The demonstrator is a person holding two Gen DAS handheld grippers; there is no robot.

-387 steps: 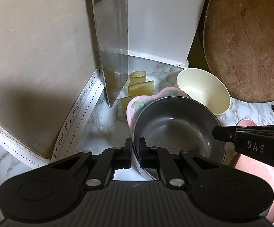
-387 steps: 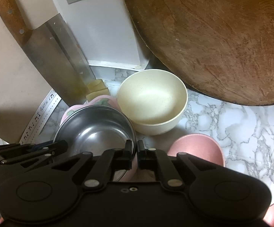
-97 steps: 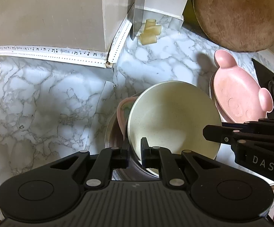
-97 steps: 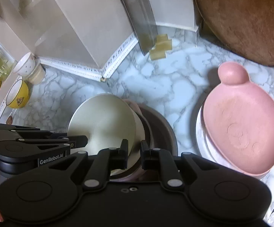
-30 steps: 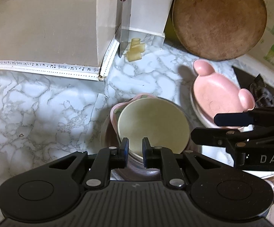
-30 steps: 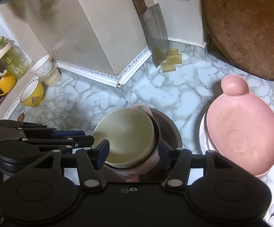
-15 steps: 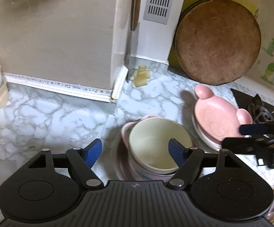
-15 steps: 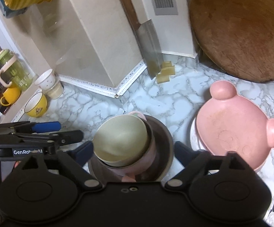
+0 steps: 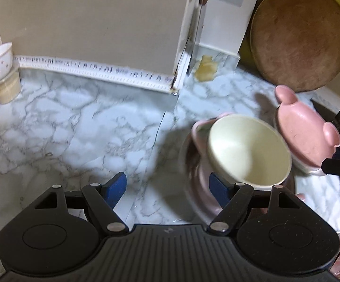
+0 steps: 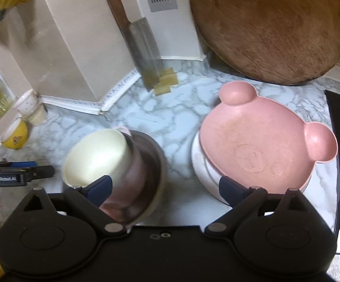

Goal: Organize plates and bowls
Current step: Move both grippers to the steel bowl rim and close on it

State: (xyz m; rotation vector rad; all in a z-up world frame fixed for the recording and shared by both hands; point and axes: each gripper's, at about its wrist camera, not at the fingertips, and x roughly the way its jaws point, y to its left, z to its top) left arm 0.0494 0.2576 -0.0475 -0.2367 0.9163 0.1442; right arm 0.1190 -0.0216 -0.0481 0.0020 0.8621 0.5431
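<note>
Left wrist view: both tools, left tool [image 9: 167, 188] and right tool [image 10: 165, 185], are now spread and drawn back, so the nested bowls [image 9: 247, 152] are judged stacked on the desk [image 9: 76, 127].

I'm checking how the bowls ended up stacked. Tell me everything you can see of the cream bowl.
The cream bowl is round, plain and matte, like plastic or bamboo fibre, and looks empty. It is upright, slightly tilted, nested in a pink bowl that sits in a metal bowl on the marble counter. It tops the stack, left of the pink bear plate. No gripper touches it.
</note>
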